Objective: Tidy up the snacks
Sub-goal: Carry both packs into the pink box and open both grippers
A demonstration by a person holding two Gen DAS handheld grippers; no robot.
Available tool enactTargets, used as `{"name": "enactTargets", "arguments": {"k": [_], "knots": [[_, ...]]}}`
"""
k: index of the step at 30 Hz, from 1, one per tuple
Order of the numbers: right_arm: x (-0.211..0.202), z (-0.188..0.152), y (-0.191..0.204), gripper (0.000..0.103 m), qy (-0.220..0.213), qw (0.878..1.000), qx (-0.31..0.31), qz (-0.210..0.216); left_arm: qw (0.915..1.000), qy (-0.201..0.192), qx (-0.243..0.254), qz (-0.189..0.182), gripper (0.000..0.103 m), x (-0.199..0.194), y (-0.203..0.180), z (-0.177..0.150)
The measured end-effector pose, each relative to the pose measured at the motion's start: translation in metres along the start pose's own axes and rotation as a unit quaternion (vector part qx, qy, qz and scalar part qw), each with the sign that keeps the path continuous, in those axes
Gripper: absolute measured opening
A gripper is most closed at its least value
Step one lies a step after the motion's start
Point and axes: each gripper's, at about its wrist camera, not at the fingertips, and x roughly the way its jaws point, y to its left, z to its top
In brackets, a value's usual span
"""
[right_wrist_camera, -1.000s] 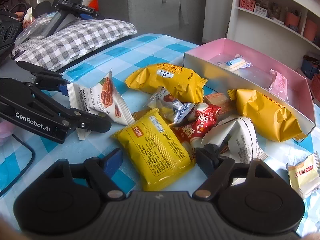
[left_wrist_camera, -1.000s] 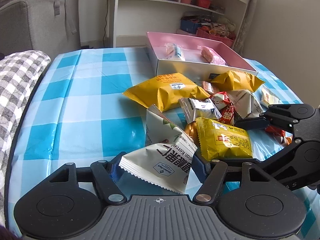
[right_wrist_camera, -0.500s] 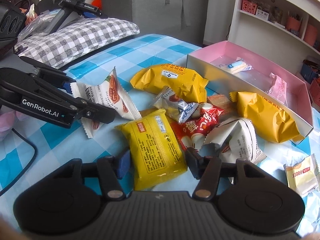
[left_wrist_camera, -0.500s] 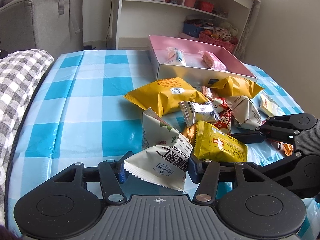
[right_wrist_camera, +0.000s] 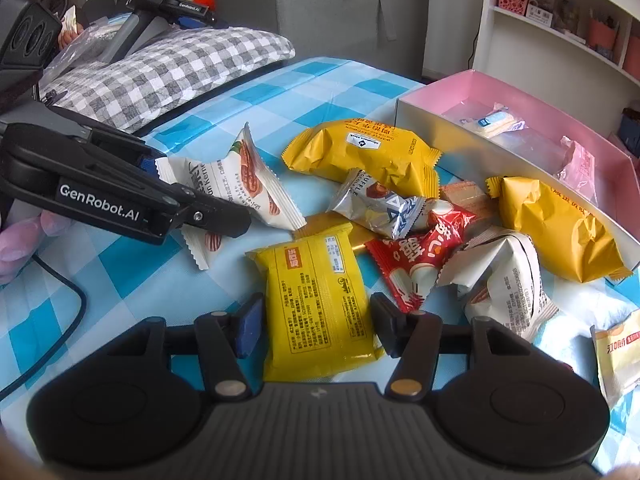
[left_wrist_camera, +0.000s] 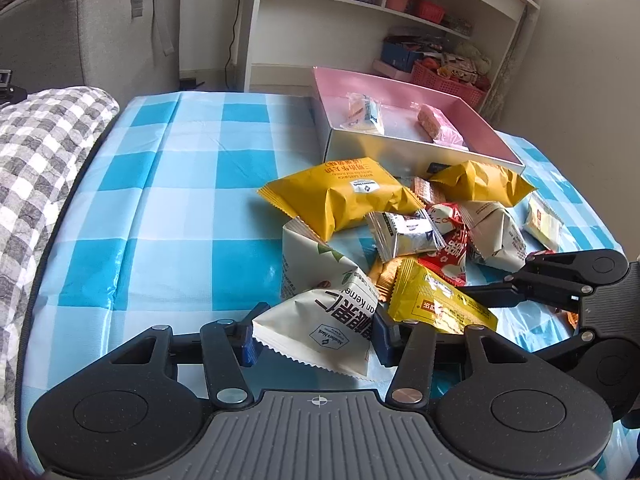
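On the blue-checked tablecloth (left_wrist_camera: 192, 200) lies a heap of snack packets in front of an open pink box (left_wrist_camera: 400, 84) that holds two wrapped snacks. A white pecan packet (left_wrist_camera: 320, 324) (right_wrist_camera: 240, 176) sits between the pads of my left gripper (left_wrist_camera: 316, 338) (right_wrist_camera: 192, 192). Its jaws are closing and both pads touch the packet's sides. My right gripper (right_wrist_camera: 316, 326) (left_wrist_camera: 460, 316) is shut on a flat yellow packet (right_wrist_camera: 320, 304) (left_wrist_camera: 436, 304), which stands tilted above the cloth. The two grippers sit side by side, the left one to the left.
Two big yellow bags (right_wrist_camera: 360, 152) (right_wrist_camera: 560, 228), a silver packet (right_wrist_camera: 376, 204), a red packet (right_wrist_camera: 416, 252) and a crumpled white one (right_wrist_camera: 508, 280) fill the middle. A small pale packet (right_wrist_camera: 616, 352) lies far right. A checked pillow (right_wrist_camera: 168, 72), a cable (right_wrist_camera: 60, 320) and white shelves (left_wrist_camera: 380, 8) border the table.
Both pairs of jaws have narrowed onto their packets, the left on the white one and the right on the yellow one. Neither hand has shifted much.
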Motion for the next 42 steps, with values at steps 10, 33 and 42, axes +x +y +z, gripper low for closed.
{"name": "enactTargets", "arguments": {"k": [10,33,42], "knots": [[-0.005,0.006,0.002,0.046,0.012,1.0,0.007,-0.002,0.9999,0.007,-0.011,0.004,0.043,-0.007,0.004,0.002],[-0.058,0.04,-0.033,0.046,-0.062,0.994,0.069,-0.05,0.9978,-0.052,-0.039,-0.009,0.042,-0.032,-0.01,0.044],[-0.064,0.053,-0.085,0.046,-0.089,0.981,0.137,-0.1,0.9968,-0.065,-0.042,-0.021,0.042,-0.014,-0.044,0.069]]}}
